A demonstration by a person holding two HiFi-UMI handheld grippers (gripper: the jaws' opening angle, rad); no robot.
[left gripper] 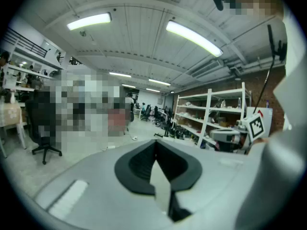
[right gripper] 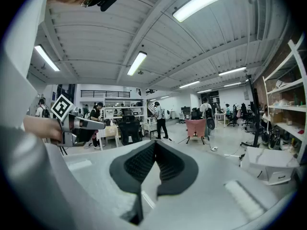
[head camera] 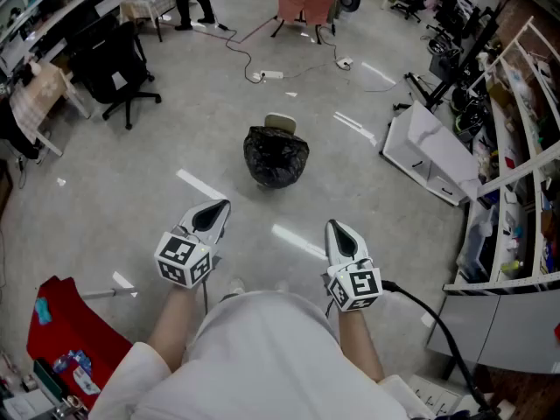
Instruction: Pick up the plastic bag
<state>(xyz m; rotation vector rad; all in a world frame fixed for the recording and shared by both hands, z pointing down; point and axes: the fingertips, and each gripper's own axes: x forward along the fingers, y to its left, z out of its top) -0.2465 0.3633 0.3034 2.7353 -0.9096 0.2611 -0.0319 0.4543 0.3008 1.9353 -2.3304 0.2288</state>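
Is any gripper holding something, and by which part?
Nothing is held. The left gripper and right gripper are shut and empty; the black plastic bag lies on the floor, untouched.

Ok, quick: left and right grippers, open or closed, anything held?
Left gripper: closed, jaws together, nothing held.
Right gripper: closed, jaws together, nothing held.

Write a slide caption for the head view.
The left gripper and right gripper, both shut and empty, point toward the black plastic bag on the floor.

One plastic bag, two grippers
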